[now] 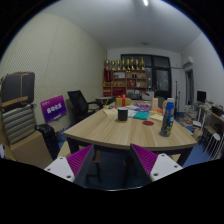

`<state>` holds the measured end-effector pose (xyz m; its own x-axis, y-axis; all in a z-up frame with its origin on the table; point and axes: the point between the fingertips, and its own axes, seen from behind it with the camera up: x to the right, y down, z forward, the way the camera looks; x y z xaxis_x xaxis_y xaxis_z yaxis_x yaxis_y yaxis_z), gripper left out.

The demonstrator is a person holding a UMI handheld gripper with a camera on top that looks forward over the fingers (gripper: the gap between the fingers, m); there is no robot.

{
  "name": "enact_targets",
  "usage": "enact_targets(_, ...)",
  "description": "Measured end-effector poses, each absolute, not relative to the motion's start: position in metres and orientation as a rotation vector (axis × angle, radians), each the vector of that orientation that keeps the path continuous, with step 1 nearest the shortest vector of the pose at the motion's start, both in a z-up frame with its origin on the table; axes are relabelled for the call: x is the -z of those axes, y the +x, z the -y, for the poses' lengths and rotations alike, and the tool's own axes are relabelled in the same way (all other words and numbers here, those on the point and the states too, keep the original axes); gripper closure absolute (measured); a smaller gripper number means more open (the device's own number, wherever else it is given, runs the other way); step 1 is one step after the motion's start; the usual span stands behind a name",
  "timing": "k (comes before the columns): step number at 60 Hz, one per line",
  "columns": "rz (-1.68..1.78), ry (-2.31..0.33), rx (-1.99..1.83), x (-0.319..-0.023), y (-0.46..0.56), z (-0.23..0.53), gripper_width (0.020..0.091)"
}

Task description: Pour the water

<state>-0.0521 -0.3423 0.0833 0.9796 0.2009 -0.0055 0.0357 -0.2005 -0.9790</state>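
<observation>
A wooden table [105, 133] stands beyond my fingers. On its right part stands a tall blue bottle [168, 117]. A dark cup [123, 114] sits near the table's middle, with an orange bottle [124, 100] further back. My gripper [112, 162] is open, its purple pads [80, 159] wide apart with nothing between them. It hangs well short of the table's near edge, far from the bottle and the cup.
Black office chairs [78, 103] and a purple sign [52, 110] stand left of the table. A grey cabinet [17, 112] is at the far left. Shelves [128, 78] line the back wall. More clutter lies on the table's right side [146, 112].
</observation>
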Motion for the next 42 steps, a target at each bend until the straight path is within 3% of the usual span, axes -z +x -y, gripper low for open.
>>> enact_targets(10,0.157,-1.764,-0.133,-0.074,-0.035,0.31,0.0286)
enact_targets(20,0.159,-1.689,-0.011,-0.092,0.022,0.272,0.0288)
enact_targets(42,-0.107,-1.633,0.207,-0.106,0.203,0.099,0.0289)
